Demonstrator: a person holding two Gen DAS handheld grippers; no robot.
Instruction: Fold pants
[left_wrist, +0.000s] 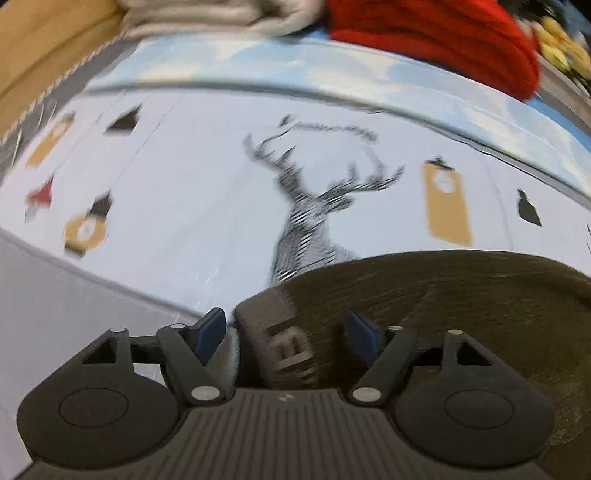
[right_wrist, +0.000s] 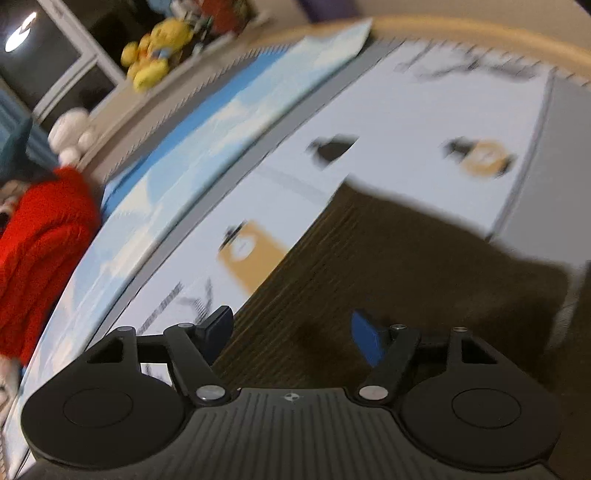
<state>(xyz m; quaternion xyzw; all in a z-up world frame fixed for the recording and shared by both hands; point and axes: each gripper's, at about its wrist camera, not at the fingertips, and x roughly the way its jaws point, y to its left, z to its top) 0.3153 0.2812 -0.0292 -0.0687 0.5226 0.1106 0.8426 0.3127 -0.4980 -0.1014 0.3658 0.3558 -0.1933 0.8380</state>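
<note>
**Both grippers wide open over dark corduroy pants**

The pants (left_wrist: 461, 306) are dark brown, ribbed like corduroy, and they lie flat on a white printed cover (left_wrist: 177, 206). In the left wrist view they fill the near right of the scene, with a rounded far edge and a labelled tab or waistband piece (left_wrist: 277, 332) poking out at their near left, right between the fingers. In the right wrist view the pants (right_wrist: 399, 266) run as a long band, long axis going from the near left up toward the far right, ending in a fairly straight far edge. Both views are motion-blurred, so which end is waist and which is leg I cannot say for sure.

The left gripper (left_wrist: 286, 330) sits low over the near left corner of the pants, blue-padded fingers (left_wrist: 210, 328) spread well apart, holding nothing. The right gripper (right_wrist: 291, 332) is the same story: fingers (right_wrist: 364, 338) splayed wide above the ribbed cloth, nothing pinched.

Out beyond the pants, the cover shows a striped deer drawing (left_wrist: 314, 206) and tan tag shapes (left_wrist: 447, 203). A sky-blue cloud-print strip (left_wrist: 332, 66) borders it on the far side. Farther still lie a red knit garment (left_wrist: 436, 33), a beige folded cloth (left_wrist: 207, 14), and, in the right wrist view, a yellow plush toy (right_wrist: 155, 51).
</note>
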